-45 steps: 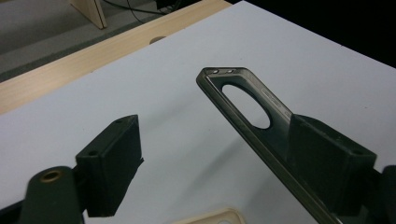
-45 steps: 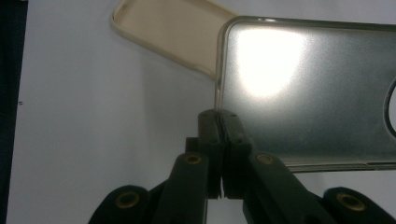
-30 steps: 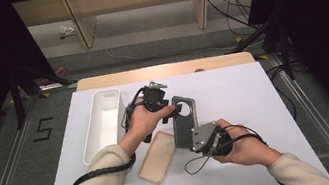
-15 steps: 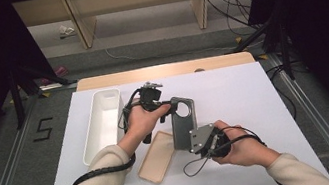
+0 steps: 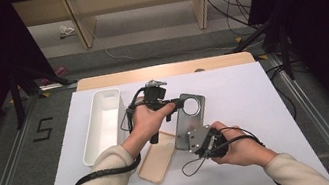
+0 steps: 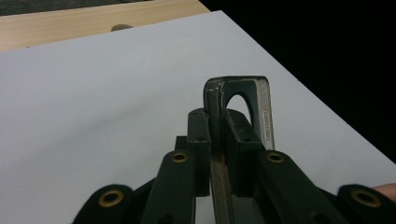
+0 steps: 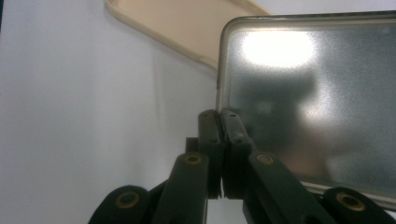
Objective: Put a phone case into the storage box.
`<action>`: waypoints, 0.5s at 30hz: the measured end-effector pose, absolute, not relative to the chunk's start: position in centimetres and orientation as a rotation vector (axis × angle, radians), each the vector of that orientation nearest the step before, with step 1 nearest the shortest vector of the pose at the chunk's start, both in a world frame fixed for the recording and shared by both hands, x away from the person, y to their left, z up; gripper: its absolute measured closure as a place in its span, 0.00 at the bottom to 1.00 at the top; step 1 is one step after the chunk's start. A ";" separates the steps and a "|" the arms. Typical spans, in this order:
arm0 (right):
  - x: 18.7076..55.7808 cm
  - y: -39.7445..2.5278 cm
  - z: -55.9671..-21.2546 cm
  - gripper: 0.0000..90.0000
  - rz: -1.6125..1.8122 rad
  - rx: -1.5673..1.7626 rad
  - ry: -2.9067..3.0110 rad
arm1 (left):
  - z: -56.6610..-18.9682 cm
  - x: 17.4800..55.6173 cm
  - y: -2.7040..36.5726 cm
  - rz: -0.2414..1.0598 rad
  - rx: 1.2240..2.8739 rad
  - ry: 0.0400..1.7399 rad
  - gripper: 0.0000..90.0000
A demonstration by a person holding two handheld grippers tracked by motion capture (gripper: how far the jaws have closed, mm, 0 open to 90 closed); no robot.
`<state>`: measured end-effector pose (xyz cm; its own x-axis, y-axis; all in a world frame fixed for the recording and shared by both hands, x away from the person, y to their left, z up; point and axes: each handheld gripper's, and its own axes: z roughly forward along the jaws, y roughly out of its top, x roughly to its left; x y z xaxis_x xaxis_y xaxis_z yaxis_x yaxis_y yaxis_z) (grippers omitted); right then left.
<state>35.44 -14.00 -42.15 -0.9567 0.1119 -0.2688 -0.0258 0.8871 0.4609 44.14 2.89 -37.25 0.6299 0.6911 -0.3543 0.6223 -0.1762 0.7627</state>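
While both tongs [image 5: 178,104] [image 7: 219,116] pinch it, the grey phone case [image 5: 189,118] hangs lifted.

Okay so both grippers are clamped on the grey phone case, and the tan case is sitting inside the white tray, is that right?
Not quite. Both the left gripper and the right gripper are shut on the grey phone case, but the tan case is not inside the white tray. The high view shows it lying on the table beside the tray, below the person's left hand.
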 end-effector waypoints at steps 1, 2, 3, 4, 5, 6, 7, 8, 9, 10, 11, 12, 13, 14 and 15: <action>35.5 -14.0 -42.2 0.99 0.679 0.065 2.770 | -37.2 44.0 2.8 0.092 1.870 1.040 0.91; 35.5 -14.0 -42.3 0.99 0.673 0.072 2.769 | -37.1 43.9 2.7 0.096 1.875 1.027 0.91; 35.5 -14.0 -42.3 0.99 0.673 0.073 2.768 | -37.0 43.8 2.6 0.103 1.870 1.015 0.91; 35.6 -14.1 -42.3 0.99 0.674 0.073 2.764 | -36.9 43.7 2.6 0.104 1.868 1.008 0.91; 35.6 -14.1 -42.3 0.99 0.676 0.081 2.764 | -36.8 43.6 2.6 0.112 1.865 0.998 0.92; 35.6 -14.1 -42.3 0.99 0.679 0.088 2.762 | -36.8 43.6 2.6 0.114 1.865 0.990 0.92; 35.6 -14.1 -42.3 0.98 0.679 0.092 2.754 | -36.8 43.5 2.5 0.120 1.861 0.981 0.92; 35.7 -14.1 -42.3 0.98 0.677 0.095 2.751 | -36.7 43.4 2.5 0.123 1.863 0.973 0.92; 35.7 -14.1 -42.3 0.98 0.678 0.097 2.750 | -36.7 43.4 2.5 0.126 1.860 0.968 0.92; 35.7 -14.1 -42.3 0.98 0.681 0.101 2.749 | -36.6 43.4 2.5 0.128 1.860 0.960 0.92; 35.7 -14.1 -42.3 0.98 0.681 0.103 2.747 | -36.6 43.3 2.5 0.133 1.859 0.953 0.92; 35.8 -14.1 -42.4 0.97 0.685 0.109 2.741 | -36.6 43.3 2.5 0.142 1.865 0.943 0.92; 35.8 -14.1 -42.4 0.95 0.688 0.115 2.738 | -36.5 43.3 2.5 0.159 1.871 0.934 0.92; 35.8 -14.2 -42.4 0.91 0.693 0.121 2.731 | -36.5 43.3 2.6 0.165 1.867 0.934 0.92; 35.9 -14.3 -42.4 0.88 0.701 0.128 2.728 | -36.5 43.3 2.7 0.165 1.860 0.933 0.92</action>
<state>35.89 -14.29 -42.36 -0.9447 0.1646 -0.2838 0.0073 0.8754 0.4834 43.33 2.66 -36.50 0.6922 0.6637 -0.2835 0.5264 -0.1957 0.8274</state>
